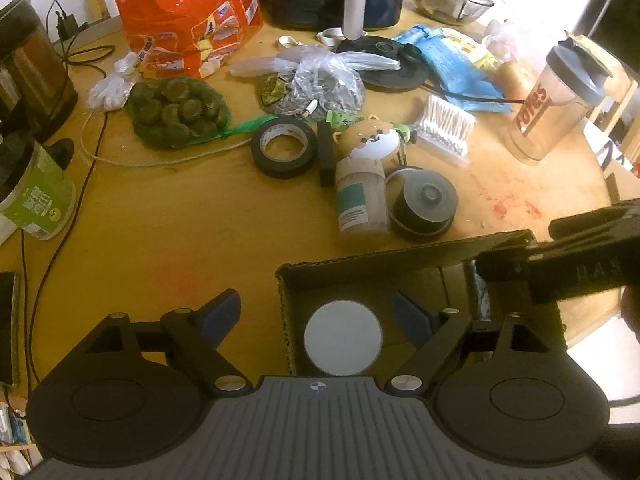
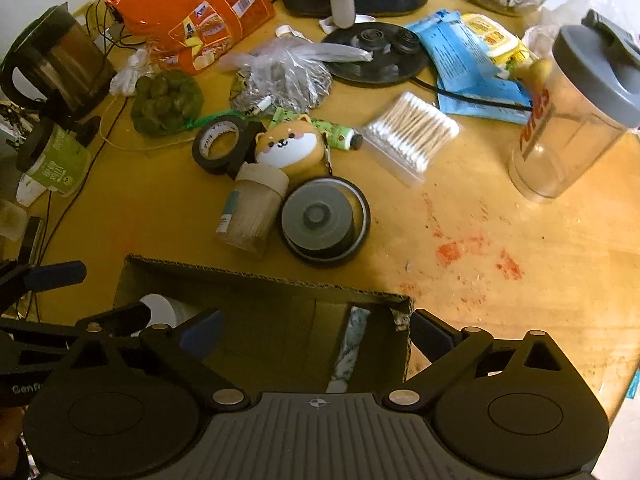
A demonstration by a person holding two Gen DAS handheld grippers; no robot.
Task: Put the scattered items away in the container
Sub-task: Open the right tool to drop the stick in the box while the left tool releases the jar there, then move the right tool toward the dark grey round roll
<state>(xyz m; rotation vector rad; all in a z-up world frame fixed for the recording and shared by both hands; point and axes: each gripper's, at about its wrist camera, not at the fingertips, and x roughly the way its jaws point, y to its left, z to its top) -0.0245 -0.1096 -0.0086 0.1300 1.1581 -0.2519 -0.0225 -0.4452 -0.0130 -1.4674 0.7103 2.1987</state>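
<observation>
The left gripper [image 1: 318, 312] hangs over the near-left corner of the cardboard box [image 1: 400, 254], its jaws spread wide and empty; a white round disc [image 1: 343, 337] lies in the box directly below. The right gripper [image 2: 316, 330] hovers over the box's near-right corner, also wide open and holding nothing, with a pale marbled strip [image 2: 352, 340] in the box beneath it. The box sits at the near edge of the table [image 2: 500, 208].

Two items look stowed so far, so the job seems early. The next pick is probably from the cluster just beyond the box's far wall: one toothpick jar [image 2: 252, 212] lying on its side, touching one round black spool case [image 2: 324, 220], with one shiba-faced pouch [image 2: 292, 146] and one roll of black tape [image 2: 220, 142] behind them. To do it well, reach for the spool case or jar first, closing across the narrow width. One packet of cotton swabs [image 2: 412, 136] lies apart to the right, and one shaker bottle [image 2: 576, 120] stands near the right edge.
</observation>
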